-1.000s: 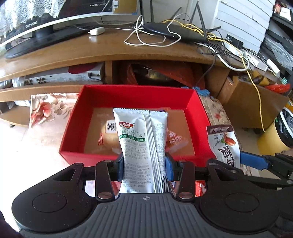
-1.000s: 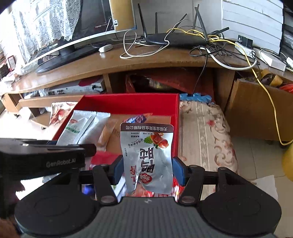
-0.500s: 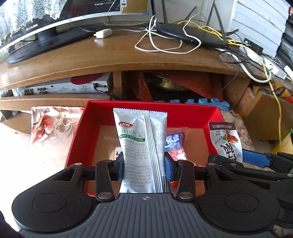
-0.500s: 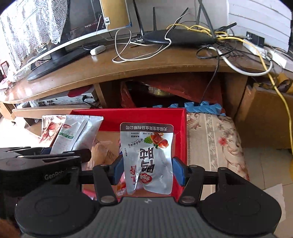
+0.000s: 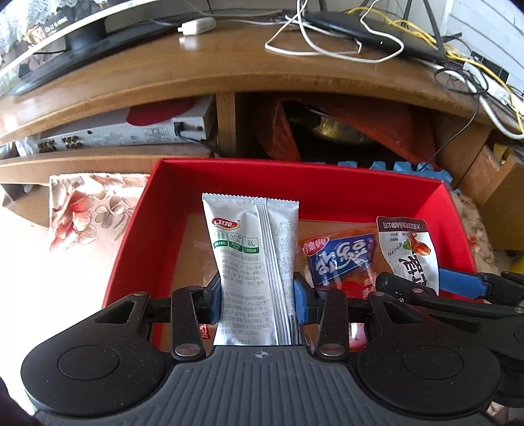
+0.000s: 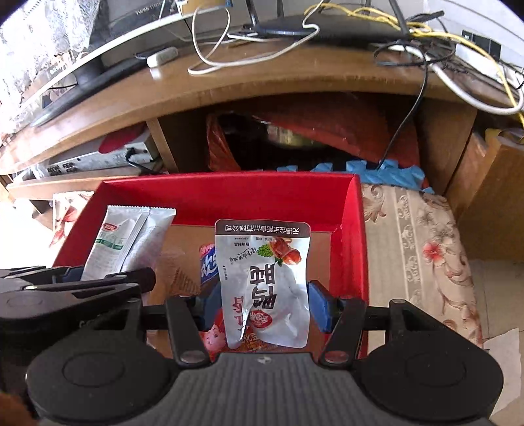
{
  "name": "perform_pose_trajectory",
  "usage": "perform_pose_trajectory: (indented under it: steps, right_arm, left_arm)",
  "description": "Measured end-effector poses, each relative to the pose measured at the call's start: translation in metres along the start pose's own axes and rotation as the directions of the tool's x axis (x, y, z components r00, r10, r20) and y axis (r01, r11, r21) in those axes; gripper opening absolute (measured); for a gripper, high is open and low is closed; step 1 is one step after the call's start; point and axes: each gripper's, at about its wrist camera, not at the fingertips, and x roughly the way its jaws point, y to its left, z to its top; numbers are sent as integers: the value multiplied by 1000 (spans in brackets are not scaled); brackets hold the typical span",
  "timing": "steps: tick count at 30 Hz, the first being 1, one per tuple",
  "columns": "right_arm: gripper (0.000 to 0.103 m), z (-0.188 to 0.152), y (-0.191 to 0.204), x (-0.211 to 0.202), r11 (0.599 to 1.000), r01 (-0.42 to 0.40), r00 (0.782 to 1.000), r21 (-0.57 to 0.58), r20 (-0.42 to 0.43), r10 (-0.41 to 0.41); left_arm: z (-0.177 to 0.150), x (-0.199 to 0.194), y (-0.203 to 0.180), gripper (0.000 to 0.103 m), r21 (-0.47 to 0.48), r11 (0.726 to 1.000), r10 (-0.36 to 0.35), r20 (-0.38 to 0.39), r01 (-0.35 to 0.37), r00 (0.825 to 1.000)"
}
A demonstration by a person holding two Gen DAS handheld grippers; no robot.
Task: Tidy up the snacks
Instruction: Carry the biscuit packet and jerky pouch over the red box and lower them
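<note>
My left gripper (image 5: 257,295) is shut on a white snack packet with green labels (image 5: 250,255), held upright over the red box (image 5: 294,183). My right gripper (image 6: 263,303) is shut on a silver snack pouch with black characters (image 6: 265,278), also above the red box (image 6: 229,193). On the box's brown floor lies a blue and orange snack bag (image 5: 340,259), part of it visible again as the blue bag (image 6: 208,265). Each gripper shows in the other's view: the right one (image 5: 458,288) with its pouch (image 5: 409,252), the left one (image 6: 75,281) with its white packet (image 6: 127,239).
The box rests on a floral cushion (image 6: 416,249) in front of a wooden TV stand (image 5: 229,72) carrying a monitor, a router (image 5: 370,29) and tangled cables. A silver device (image 5: 131,131) sits on the lower shelf. Blue foam pieces (image 6: 376,170) lie behind the box.
Both grippers have moved forward and down over the red box with their packets. The box now fills more of each view, and the blue and orange bag has come into sight.
</note>
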Motion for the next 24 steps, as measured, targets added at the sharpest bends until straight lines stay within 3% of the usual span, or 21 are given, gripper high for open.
perform_pose_trajectory:
  steps: [11,16,24]
  right_arm:
    - [55,2,1,7,1000,-7,1000,-12,3,7]
    - [55,2,-2,5,1000,-4,1000,-6,5,4]
    - [55,3,-3,0,1000,0,1000,2,13,0]
  left_arm:
    - [2,4,1,51,-8,1000,6,7,-6,1000]
    - [3,3,3,62,-15,1000,5,5,-5,1000]
    - [5,1,5,70,-31,1000,-3,10,4,1000]
